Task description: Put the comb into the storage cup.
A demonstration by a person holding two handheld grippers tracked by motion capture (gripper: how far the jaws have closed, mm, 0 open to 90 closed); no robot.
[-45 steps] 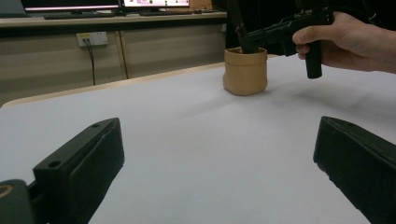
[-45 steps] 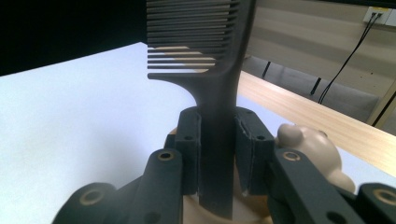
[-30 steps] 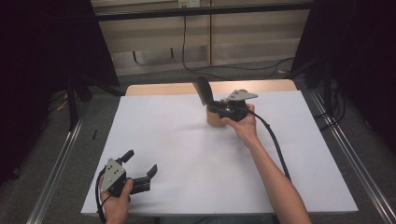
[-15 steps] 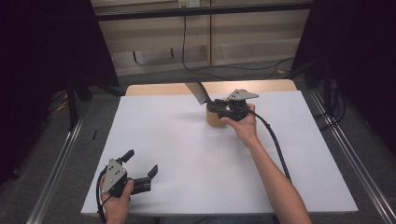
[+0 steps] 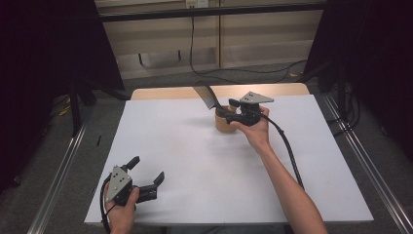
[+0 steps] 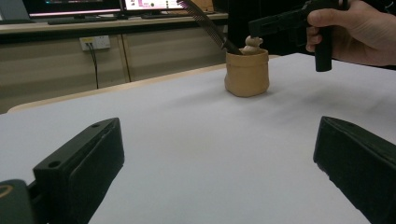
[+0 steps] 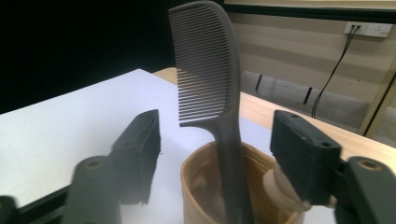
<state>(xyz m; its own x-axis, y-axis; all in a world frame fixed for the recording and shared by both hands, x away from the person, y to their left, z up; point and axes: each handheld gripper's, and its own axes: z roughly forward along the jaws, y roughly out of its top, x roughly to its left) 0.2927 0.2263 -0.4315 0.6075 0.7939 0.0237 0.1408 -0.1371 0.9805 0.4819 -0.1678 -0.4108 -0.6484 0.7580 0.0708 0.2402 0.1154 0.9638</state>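
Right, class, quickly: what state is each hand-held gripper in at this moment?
Left hand-held gripper: open, holding nothing, low over the table.
Right hand-held gripper: open, jaws either side of the comb standing in the cup, not gripping it.

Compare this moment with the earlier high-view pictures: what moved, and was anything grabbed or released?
The comb in the tan cup has tipped further left, its head leaning away from the right gripper. That gripper's open fingers sit either side of the comb's handle, not closed on it. The cup, the table and the left gripper, open near the front edge, stayed put.
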